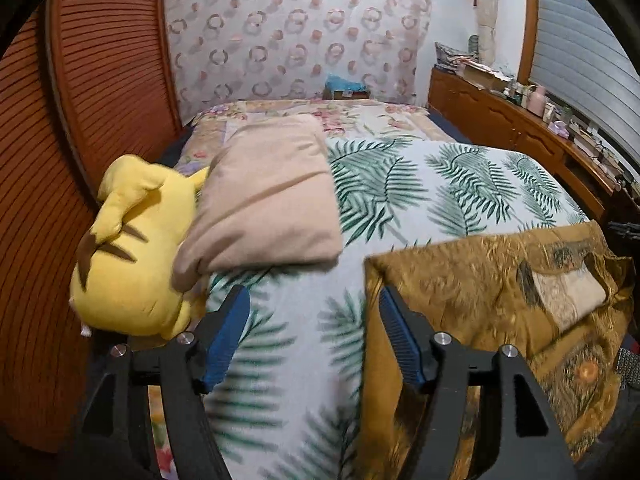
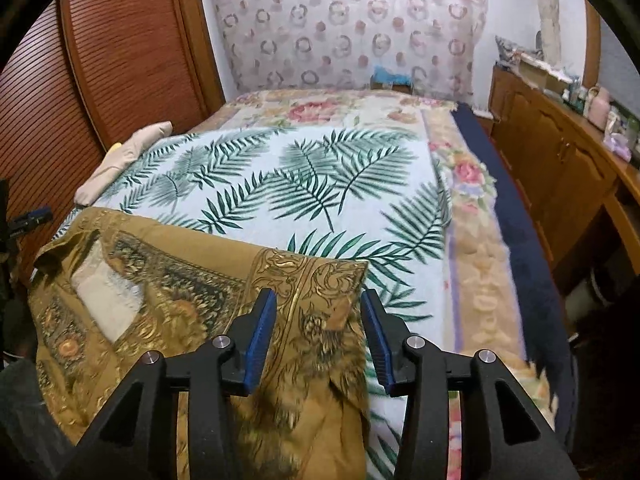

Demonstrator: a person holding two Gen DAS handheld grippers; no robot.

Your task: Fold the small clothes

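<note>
- The brown and gold shirt (image 2: 168, 280) lies on the bed, on top of the leaf blanket (image 2: 304, 184), at the near end close to me
- The shirt has curly gold patterns and a furry lion picture. It looks soft and thin, and a bit bumpy, not flat yet
- Its collar, with a pale patch (image 2: 106, 300) inside, sits on my left side. The long way of the shirt seems to run side to side in front of me
- My right claw (image 2: 319, 336) is right over the shirt's right edge. The cloth sits under and between my blue pads (image 2: 262, 340), but the pads do not press on it. The claw is spread apart and holds nothing
- My left claw (image 1: 315, 336) is spread wide too, and holds nothing. Only the leaf blanket shows between its pads. The shirt's left edge (image 1: 374, 300) is just beside its right pad
- So both claws are close to the shirt, one at each end. I think my right claw is nearer to the cloth
- I think the next job is to pinch both edges and fold the shirt over. The cloth may slip or bunch up
- Farther left sit a yellow plush toy (image 1: 132, 256) and a tan pillow (image 1: 264, 200)
- A wooden cabinet (image 2: 556, 160) stands along the right side of the bed
</note>
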